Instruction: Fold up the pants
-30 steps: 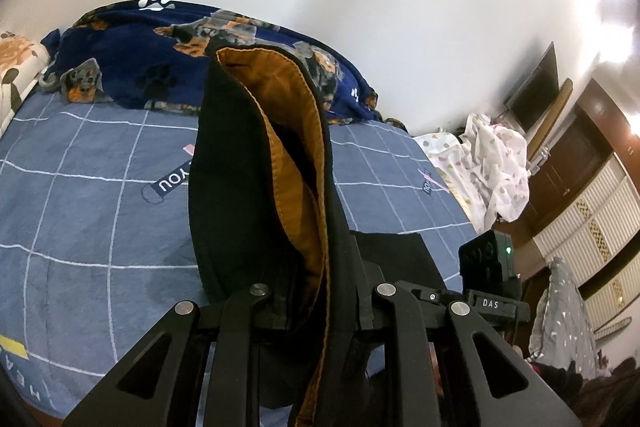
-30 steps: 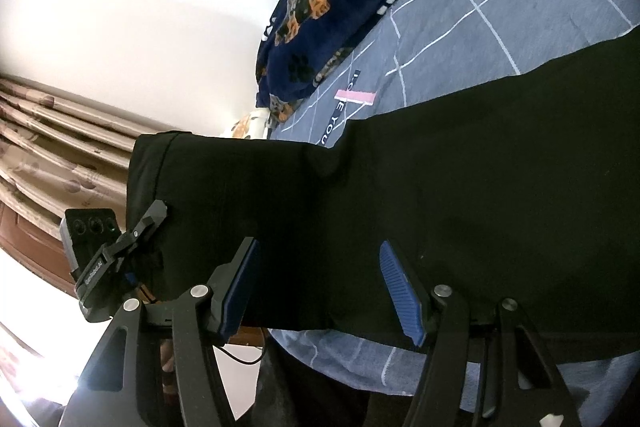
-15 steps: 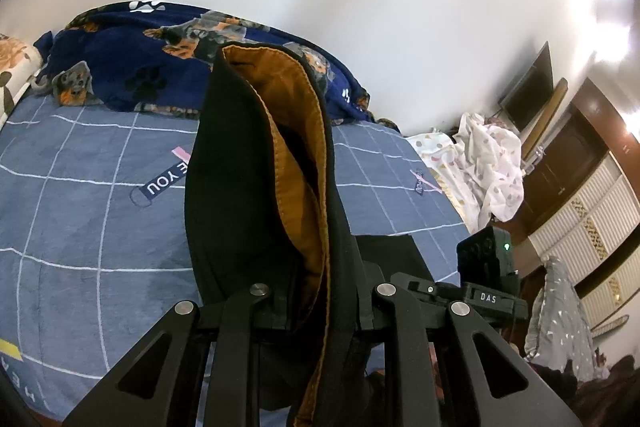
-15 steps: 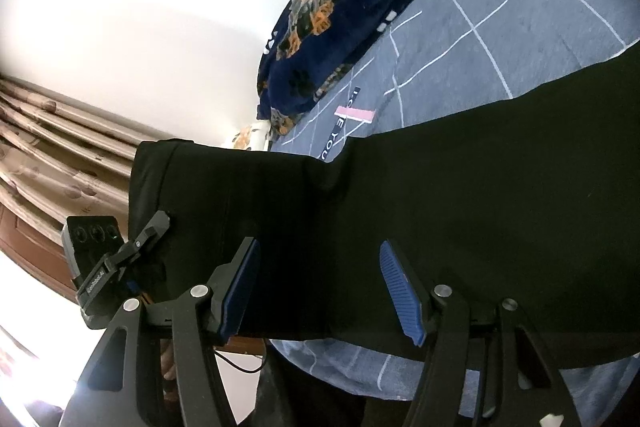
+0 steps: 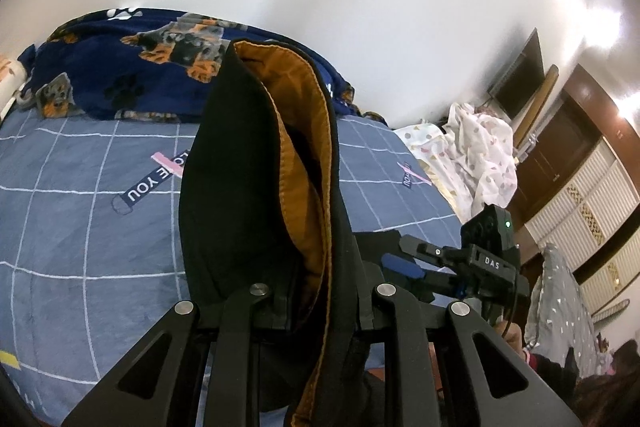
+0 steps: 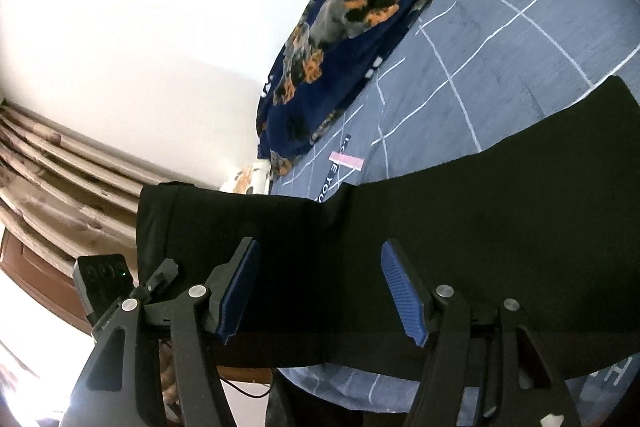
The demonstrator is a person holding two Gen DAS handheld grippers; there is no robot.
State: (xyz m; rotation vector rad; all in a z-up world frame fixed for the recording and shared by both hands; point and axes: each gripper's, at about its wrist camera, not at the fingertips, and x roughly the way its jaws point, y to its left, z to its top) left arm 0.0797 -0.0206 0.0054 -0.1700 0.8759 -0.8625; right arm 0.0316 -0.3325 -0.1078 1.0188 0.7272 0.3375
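Observation:
The black pants [image 5: 248, 195] with an orange-brown lining [image 5: 304, 131] stand up between the fingers of my left gripper [image 5: 316, 307], which is shut on the waistband end and holds it above the bed. In the right wrist view the pants [image 6: 460, 235] stretch as a wide black sheet from the left gripper [image 6: 120, 291] at lower left toward the right, over the bed. My right gripper [image 6: 320, 291] is open, its blue pads [image 6: 404, 295] spread wide just before the fabric's near edge, holding nothing. It also shows in the left wrist view [image 5: 460, 267].
The bed has a blue-grey checked sheet [image 5: 80, 227]. A navy dog-print blanket [image 5: 140, 75] lies bunched at the head by the white wall. A white spotted cloth [image 5: 480, 155] lies off the bed's right side. Brown curtains [image 6: 52, 179] hang at the left.
Both grippers have shifted slightly; the bed and blanket slid in view. The left gripper still holds the pants, the right stays open.

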